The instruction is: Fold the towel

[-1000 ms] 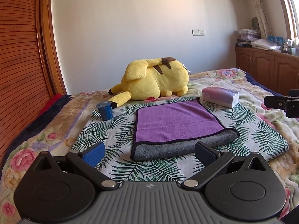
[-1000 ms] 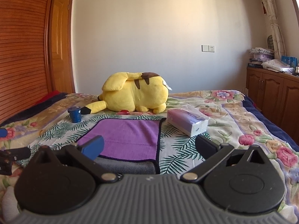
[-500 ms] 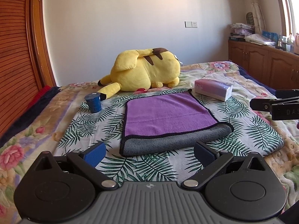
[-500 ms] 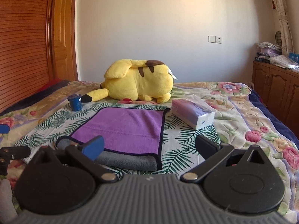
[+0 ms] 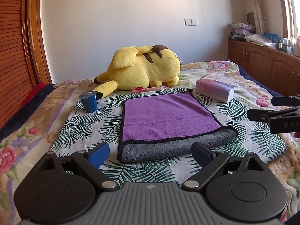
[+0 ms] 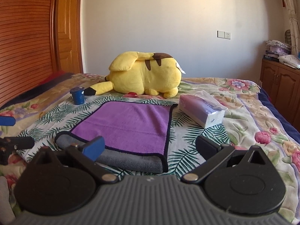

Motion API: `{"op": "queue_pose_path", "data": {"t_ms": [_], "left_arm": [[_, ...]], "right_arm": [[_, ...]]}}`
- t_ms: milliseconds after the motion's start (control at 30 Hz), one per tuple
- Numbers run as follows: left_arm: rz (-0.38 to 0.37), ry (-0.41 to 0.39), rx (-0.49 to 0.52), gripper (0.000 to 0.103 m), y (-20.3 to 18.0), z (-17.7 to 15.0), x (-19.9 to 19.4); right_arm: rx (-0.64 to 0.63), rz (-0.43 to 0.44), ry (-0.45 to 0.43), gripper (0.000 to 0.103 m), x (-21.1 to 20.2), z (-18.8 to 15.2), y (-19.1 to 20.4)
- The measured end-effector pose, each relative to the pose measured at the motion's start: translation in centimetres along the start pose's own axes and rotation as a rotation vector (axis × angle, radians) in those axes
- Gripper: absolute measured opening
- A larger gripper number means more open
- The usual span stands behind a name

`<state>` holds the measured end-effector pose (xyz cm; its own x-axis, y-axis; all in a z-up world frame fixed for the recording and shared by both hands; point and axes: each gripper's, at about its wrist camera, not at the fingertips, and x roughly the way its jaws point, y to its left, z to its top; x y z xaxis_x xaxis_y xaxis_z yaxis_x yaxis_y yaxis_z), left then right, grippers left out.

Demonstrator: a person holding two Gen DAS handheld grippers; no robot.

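A purple towel (image 5: 165, 118) with a grey underside and black trim lies folded on the leaf-print bedspread, its grey folded edge (image 5: 168, 147) nearest me. It also shows in the right wrist view (image 6: 129, 125). My left gripper (image 5: 151, 152) is open and empty, just short of the grey edge. My right gripper (image 6: 150, 147) is open and empty, over the towel's near right corner. The right gripper's fingers (image 5: 262, 115) show at the right edge of the left wrist view.
A yellow plush toy (image 5: 142, 71) lies behind the towel. A blue cup (image 5: 89, 103) stands to the towel's left. A tissue pack (image 5: 215, 91) lies to its right. Wooden cabinets (image 5: 262, 65) line the right wall, a slatted wardrobe (image 6: 24, 46) the left.
Both grippers have tilted down and come closer to the towel's near edge. The towel has not moved.
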<state>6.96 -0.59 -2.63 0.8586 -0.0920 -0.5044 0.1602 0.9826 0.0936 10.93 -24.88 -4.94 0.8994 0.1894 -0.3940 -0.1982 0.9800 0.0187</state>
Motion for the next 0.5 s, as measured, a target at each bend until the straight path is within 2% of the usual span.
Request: {"op": "queue_pose_path", "data": {"t_ms": [300, 367, 500], "left_arm": [[-0.011, 0.031, 0.006, 0.071, 0.7, 0.5, 2.1], [-0.014, 0.04, 0.015, 0.07, 0.8, 0.6, 2.6], [-0.023, 0.05, 0.027, 0.064, 1.2, 0.7, 3.5]], "right_arm": [[0.0, 0.013, 0.032, 0.102, 2.1, 0.2, -0.2], [0.0, 0.019, 0.042, 0.095, 2.6, 0.2, -0.3], [0.002, 0.025, 0.063, 0.092, 3.7, 0.2, -0.5]]}}
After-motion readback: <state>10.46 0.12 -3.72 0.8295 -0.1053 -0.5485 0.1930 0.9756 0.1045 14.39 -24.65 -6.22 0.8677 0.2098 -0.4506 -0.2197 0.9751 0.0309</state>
